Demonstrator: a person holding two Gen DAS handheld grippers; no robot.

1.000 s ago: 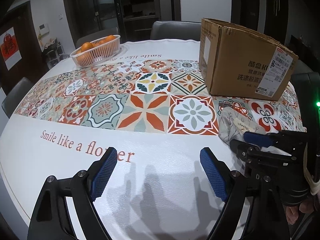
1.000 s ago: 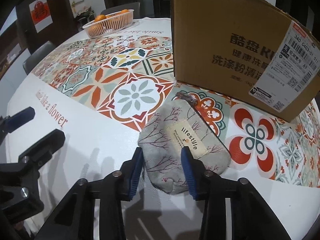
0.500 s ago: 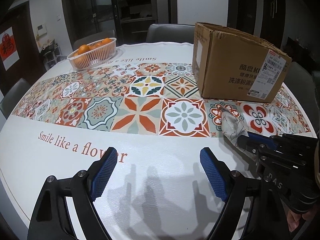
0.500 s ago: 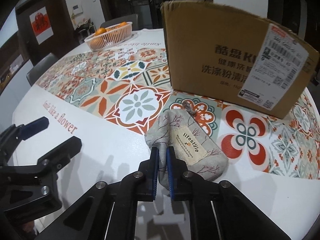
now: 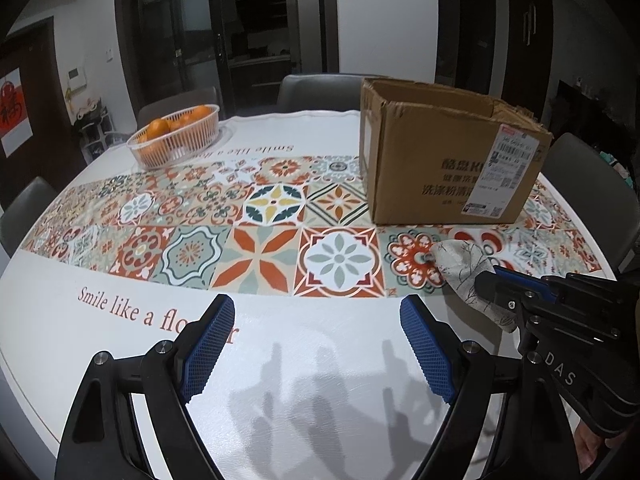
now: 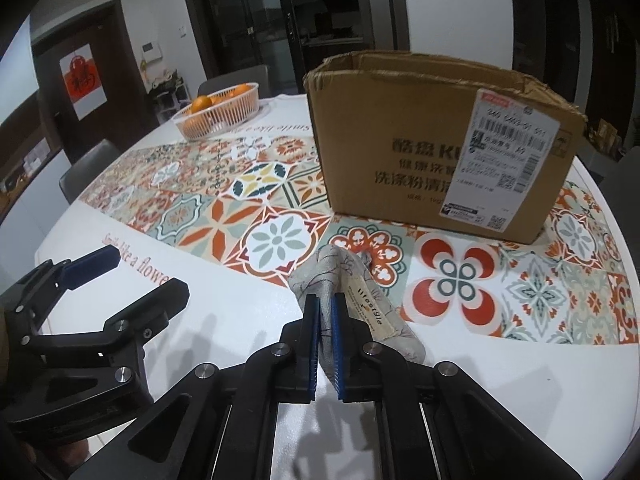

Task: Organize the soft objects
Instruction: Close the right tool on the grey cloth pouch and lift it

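Observation:
A grey fabric pouch [image 6: 340, 276] with a "lifestyle" label hangs pinched in my right gripper [image 6: 325, 308], lifted off the table in front of an open cardboard box [image 6: 440, 148]. The pouch [image 5: 464, 268] and the right gripper [image 5: 492, 280] also show at the right of the left wrist view, with the box [image 5: 444, 160] behind. My left gripper [image 5: 316, 320] is open and empty, hovering over the white front part of the table; it also shows at the lower left of the right wrist view [image 6: 132, 276].
The round table [image 5: 280, 360] has a patterned tile band across it. A white basket of oranges [image 5: 176, 136] stands at the far left. Grey chairs [image 5: 316, 88] surround the table.
My right gripper closed on the pouch's edge and raised it off the table, so the pouch now hangs folded. The left gripper rose and stayed open.

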